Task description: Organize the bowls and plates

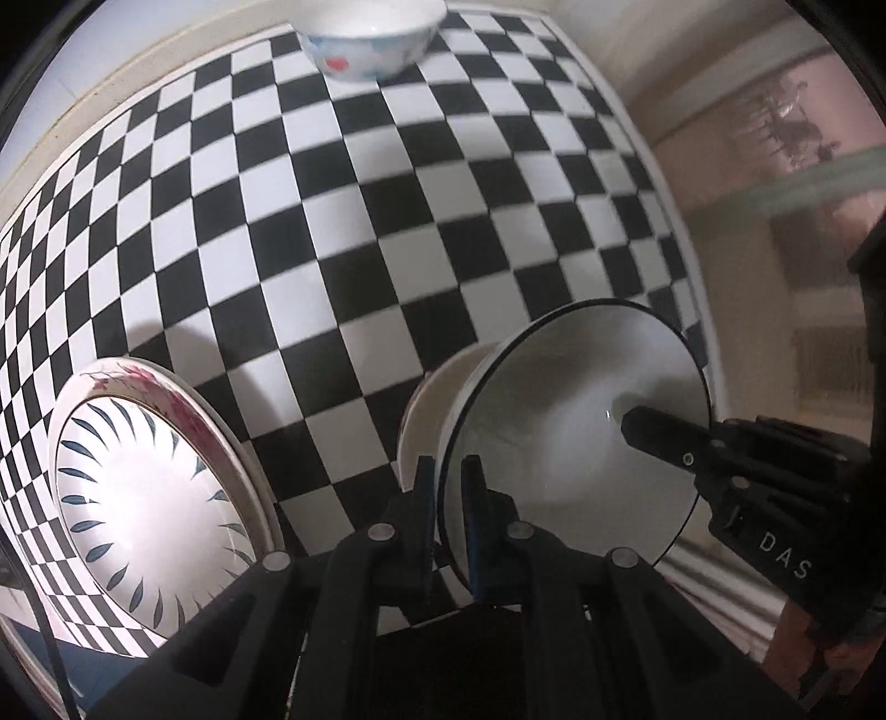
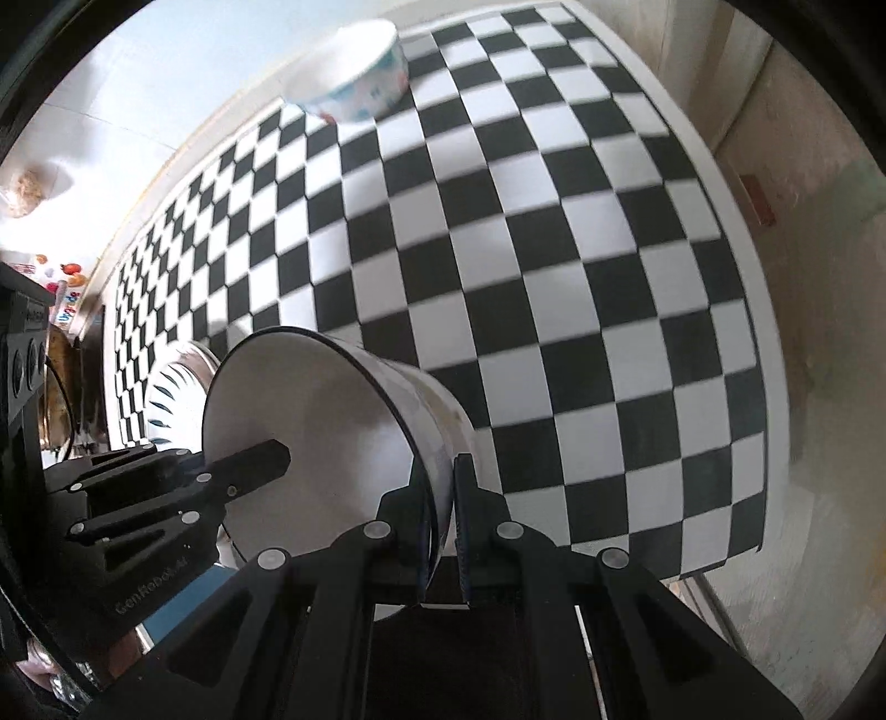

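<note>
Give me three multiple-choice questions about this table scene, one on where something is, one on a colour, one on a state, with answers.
1. Where does the floral bowl stand?
A. at the far edge of the checkered table
B. inside the leaf-pattern plate
C. on the floor

2. What colour is the rim line of the white black-rimmed bowl?
A. red
B. black
C. gold

3. How is the black-rimmed bowl held?
A. by no gripper
B. by the left gripper alone
C. by both, the right gripper too

Answers: 1 A, it sits on the far squares. 2 B, a dark line circles its rim. 3 C, each gripper's fingers pinch the wall on opposite sides.
</note>
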Motion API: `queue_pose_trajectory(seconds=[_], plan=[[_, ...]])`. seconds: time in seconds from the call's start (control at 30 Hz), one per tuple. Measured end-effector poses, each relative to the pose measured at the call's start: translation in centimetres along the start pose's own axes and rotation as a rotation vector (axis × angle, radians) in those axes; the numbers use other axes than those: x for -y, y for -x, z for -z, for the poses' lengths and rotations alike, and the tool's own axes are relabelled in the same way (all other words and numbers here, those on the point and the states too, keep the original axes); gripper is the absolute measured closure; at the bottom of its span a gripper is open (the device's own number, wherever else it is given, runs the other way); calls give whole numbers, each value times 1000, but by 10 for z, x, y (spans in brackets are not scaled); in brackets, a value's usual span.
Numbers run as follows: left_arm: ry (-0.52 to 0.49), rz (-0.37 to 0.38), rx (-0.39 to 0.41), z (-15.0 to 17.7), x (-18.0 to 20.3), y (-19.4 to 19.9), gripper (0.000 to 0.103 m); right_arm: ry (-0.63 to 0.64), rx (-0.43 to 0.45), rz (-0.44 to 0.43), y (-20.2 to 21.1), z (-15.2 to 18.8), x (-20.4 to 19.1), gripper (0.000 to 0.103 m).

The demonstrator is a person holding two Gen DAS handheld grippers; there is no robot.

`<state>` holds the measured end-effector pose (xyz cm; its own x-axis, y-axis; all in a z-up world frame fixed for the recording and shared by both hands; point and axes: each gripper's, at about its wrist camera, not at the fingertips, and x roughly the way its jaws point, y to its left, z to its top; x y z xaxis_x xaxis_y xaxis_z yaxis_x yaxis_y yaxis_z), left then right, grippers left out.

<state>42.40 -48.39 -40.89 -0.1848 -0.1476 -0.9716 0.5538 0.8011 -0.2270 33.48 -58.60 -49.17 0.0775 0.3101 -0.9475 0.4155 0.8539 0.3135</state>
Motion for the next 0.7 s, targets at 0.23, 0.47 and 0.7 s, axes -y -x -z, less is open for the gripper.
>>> queue_pose_trajectory(seconds=[0.23,0.47,0.7], plan=[[-11,-20,-40,-2,0,-22,96,11,-24,20,-18,9,3,94],[7,4,-44,-7,-4,-24,96,-6,-53,26,-20,3,2,94],[12,7,-34,-6,-11,-18,94,-9,-61,8,-17,6,7,94]])
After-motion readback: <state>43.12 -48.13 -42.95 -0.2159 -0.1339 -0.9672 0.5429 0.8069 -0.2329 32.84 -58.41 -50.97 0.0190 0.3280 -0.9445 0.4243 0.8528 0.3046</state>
